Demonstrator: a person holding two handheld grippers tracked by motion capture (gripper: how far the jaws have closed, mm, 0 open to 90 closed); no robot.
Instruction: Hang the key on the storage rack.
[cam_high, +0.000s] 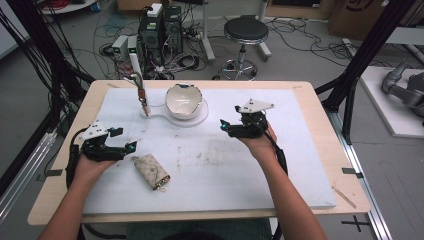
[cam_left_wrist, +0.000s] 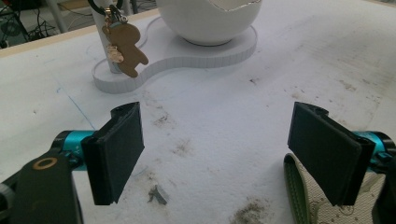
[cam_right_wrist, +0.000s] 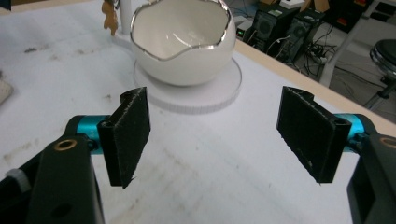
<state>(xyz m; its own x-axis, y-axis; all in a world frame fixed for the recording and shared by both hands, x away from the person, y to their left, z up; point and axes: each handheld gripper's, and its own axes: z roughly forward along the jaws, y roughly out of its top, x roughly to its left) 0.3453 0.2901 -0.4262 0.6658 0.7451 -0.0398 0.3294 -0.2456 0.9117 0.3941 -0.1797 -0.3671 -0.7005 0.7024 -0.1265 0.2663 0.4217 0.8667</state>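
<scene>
Both grippers, left gripper (cam_high: 125, 139) and right gripper (cam_high: 226, 126), gaping, empty above table (cam_high: 215, 175).

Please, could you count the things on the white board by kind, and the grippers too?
Grippers: 2, left gripper and right gripper, both open
Egg-shaped bowl: 1
White stand with post: 1
Bear keychain: 1
Key pouch: 1
Total: 6

Right gripper (cam_right_wrist: 212, 140) jaws wide apart, nothing between; white eggshell bowl (cam_right_wrist: 182, 42) ahead on round base (cam_right_wrist: 205, 95).
</scene>
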